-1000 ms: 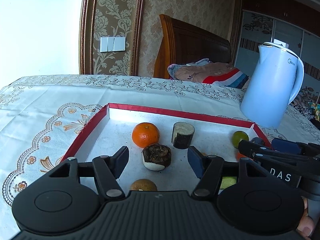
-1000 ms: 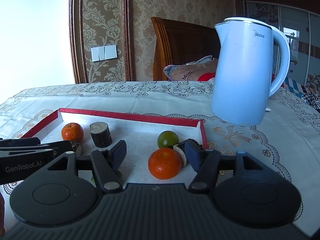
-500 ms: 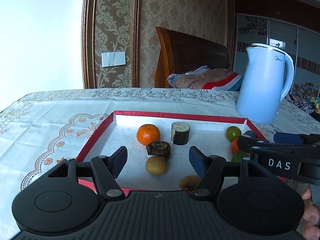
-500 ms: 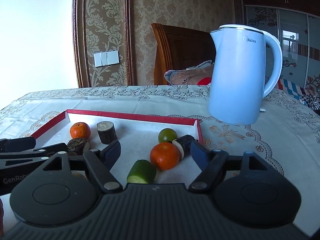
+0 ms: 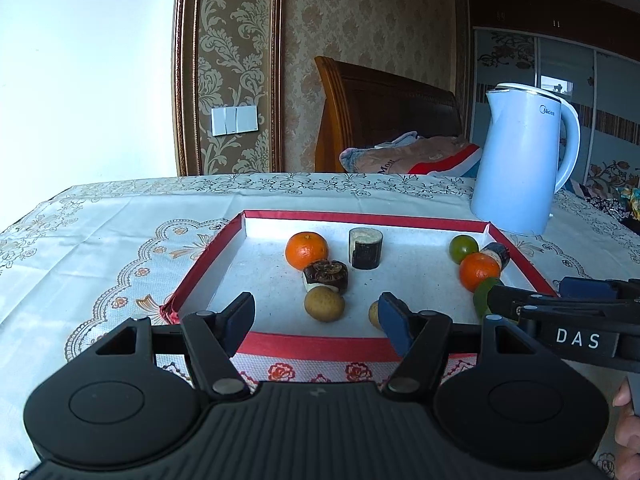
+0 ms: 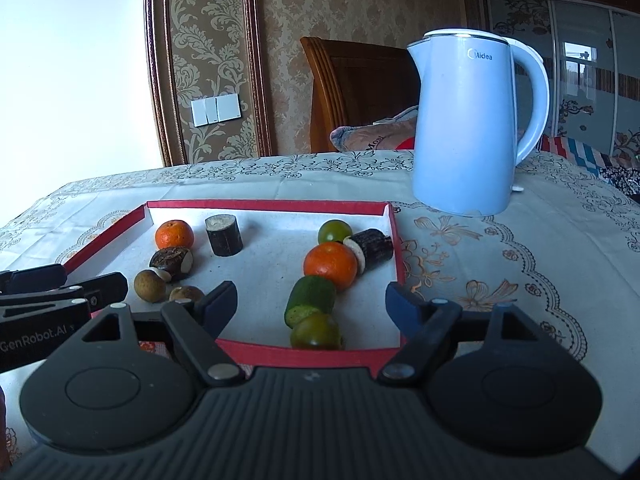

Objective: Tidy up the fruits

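Observation:
A red-rimmed tray (image 5: 320, 346) with a white floor holds the fruit. In its left half lie an orange (image 5: 306, 250), a dark cut cylinder (image 5: 365, 248), a brown husked piece (image 5: 325, 276) and a tan round fruit (image 5: 324, 303). My left gripper (image 5: 316, 316) hangs open over the near rim, holding nothing. In the right half sit an orange (image 6: 330, 266), a green round fruit (image 6: 334, 232), a dark piece (image 6: 372, 248), a cucumber piece (image 6: 312, 300) and an olive fruit (image 6: 316, 332). My right gripper (image 6: 311, 303) is opening, with its pads clear of the cucumber.
A pale blue kettle (image 6: 466, 132) stands on the patterned tablecloth (image 5: 100, 248) behind the tray's right corner. A wooden headboard (image 5: 384, 120) and bedding lie beyond the table. The other gripper's fingers (image 5: 520, 302) reach in from the right, with a hand (image 5: 626, 424) below them.
Both grippers have drawn back from inside the tray to its near rim, so more fruit shows. The right jaws have spread wider and the orange no longer sits between them.

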Motion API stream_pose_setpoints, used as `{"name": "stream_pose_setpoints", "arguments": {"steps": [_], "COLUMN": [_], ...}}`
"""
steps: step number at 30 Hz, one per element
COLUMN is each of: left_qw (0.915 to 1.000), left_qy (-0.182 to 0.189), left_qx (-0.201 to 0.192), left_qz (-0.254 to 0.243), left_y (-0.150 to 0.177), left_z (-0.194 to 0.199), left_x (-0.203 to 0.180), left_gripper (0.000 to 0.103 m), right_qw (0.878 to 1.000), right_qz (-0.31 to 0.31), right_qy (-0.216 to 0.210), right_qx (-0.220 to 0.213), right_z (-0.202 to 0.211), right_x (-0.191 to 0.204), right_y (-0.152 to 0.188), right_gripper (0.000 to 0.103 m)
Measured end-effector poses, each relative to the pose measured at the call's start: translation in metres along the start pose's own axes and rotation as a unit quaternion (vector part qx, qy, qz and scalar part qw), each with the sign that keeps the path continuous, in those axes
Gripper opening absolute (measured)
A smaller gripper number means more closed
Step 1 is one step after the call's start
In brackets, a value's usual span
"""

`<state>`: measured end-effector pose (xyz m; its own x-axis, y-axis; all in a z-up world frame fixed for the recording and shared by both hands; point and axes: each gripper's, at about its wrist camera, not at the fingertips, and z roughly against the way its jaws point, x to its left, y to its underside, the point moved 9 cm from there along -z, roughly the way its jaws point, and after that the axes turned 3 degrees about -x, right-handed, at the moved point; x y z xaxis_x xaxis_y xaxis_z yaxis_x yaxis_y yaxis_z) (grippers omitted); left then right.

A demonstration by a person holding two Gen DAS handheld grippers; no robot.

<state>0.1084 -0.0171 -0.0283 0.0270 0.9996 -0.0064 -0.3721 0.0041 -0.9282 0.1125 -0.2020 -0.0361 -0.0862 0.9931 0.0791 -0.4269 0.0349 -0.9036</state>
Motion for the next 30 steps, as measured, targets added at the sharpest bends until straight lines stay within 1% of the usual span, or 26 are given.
{"name": "stream_pose_setpoints", "arguments": {"steps": [5,7,8,12,17,20,27,29,30], "left_qw": [1.0000,1.0000,0.9999,0.9997,0.9999,0.9999,0.9999,0.9999,0.9999], "left_qy": [-0.003,-0.001,0.001,-0.005,-0.013,-0.010,-0.010,-0.010,-0.009], "left_qx": [-0.001,0.003,0.004,0.008,0.001,0.004,0.007,0.009,0.008], "left_qz": [0.000,0.007,0.012,0.022,0.007,-0.001,0.000,0.000,0.000], "left_y": [0.009,0.010,0.010,0.010,0.011,0.011,0.013,0.013,0.013], "left_z": [0.013,0.015,0.015,0.014,0.016,0.015,0.015,0.014,0.015], "left_x": [0.005,0.008,0.009,0.013,0.011,0.008,0.008,0.008,0.008], "left_gripper": [0.068,0.068,0.068,0.068,0.068,0.068,0.068,0.074,0.079], "right_qw": [1.000,1.000,1.000,1.000,1.000,1.000,1.000,1.000,1.000], "right_qz": [0.001,0.000,-0.001,0.001,0.001,0.002,0.002,0.002,0.003], "right_qy": [-0.010,-0.010,-0.009,-0.007,-0.008,-0.008,-0.008,-0.007,-0.007], "right_qx": [0.005,0.002,0.000,0.002,0.006,0.006,0.007,0.008,0.008], "right_z": [0.011,0.015,0.016,0.016,0.015,0.015,0.015,0.015,0.015], "right_x": [0.006,0.007,0.007,0.008,0.008,0.009,0.009,0.009,0.009], "right_y": [0.011,0.012,0.012,0.014,0.015,0.016,0.016,0.016,0.017], "right_gripper": [0.082,0.087,0.088,0.088,0.088,0.089,0.089,0.089,0.090]}}
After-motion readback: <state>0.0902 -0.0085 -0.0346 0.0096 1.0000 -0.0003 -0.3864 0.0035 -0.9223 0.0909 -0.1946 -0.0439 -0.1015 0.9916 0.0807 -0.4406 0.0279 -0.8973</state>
